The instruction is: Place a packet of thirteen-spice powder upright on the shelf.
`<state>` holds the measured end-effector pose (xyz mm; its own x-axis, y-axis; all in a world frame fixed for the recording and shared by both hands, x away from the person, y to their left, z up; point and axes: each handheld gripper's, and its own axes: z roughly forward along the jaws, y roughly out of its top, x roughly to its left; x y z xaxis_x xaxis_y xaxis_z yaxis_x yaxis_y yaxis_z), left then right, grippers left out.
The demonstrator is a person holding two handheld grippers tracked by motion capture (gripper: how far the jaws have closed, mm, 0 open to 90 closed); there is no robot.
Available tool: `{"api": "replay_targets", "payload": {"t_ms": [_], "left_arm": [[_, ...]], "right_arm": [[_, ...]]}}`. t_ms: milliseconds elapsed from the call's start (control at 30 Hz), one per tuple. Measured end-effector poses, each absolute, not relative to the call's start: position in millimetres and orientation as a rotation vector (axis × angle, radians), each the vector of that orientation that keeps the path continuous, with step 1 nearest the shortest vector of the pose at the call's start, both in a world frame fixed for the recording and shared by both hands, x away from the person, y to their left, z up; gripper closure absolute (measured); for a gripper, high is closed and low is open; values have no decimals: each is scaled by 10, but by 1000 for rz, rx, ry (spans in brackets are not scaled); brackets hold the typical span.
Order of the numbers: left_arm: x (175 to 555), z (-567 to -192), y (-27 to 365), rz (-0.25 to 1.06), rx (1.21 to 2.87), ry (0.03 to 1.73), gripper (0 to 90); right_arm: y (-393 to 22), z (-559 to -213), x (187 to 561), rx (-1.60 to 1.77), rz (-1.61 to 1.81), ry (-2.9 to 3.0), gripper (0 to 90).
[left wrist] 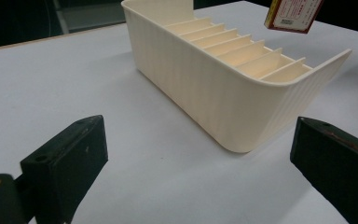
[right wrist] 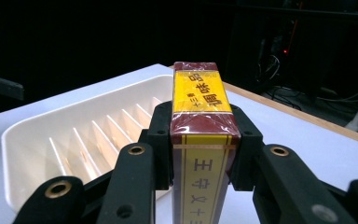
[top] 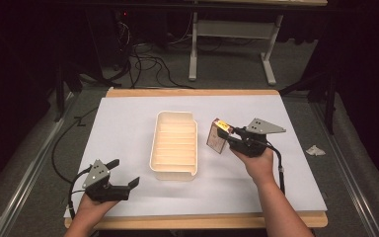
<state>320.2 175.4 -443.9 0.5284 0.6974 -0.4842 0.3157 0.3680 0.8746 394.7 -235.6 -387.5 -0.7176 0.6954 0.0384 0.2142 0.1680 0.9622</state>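
A cream slotted tray (top: 173,146) sits mid-table on the white sheet; it also shows as the tray (left wrist: 223,79) and the tray (right wrist: 74,140). My right gripper (top: 225,136) is shut on a dark red and yellow box (top: 218,136), held just right of the tray and off the table. In the right gripper view the box (right wrist: 204,140) stands clamped between both black pads, above the tray's near rim. The box's lower end (left wrist: 292,14) hangs above the tray in the left gripper view. My left gripper (top: 123,174) stays open and empty near the front left corner; its fingers (left wrist: 67,163) stand wide apart.
The white sheet (top: 128,118) covers a wooden table with an edge at the front (top: 197,221). A crumpled white scrap (top: 315,150) lies off the table at right. Cables and a white table frame (top: 232,44) are on the floor behind.
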Motion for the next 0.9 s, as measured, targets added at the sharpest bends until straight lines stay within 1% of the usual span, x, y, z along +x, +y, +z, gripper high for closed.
{"api": "replay_targets", "payload": {"t_ms": [333,900], "left_arm": [[3202,-4435,1764,326,1220,1036,44],[3199,-4422,1777,331,1217,1036,45]], "right_arm": [[-2259,-3813,3903,791,1614,2080,688],[-1882,-3721,3816,630,1723,2159,687]]}}
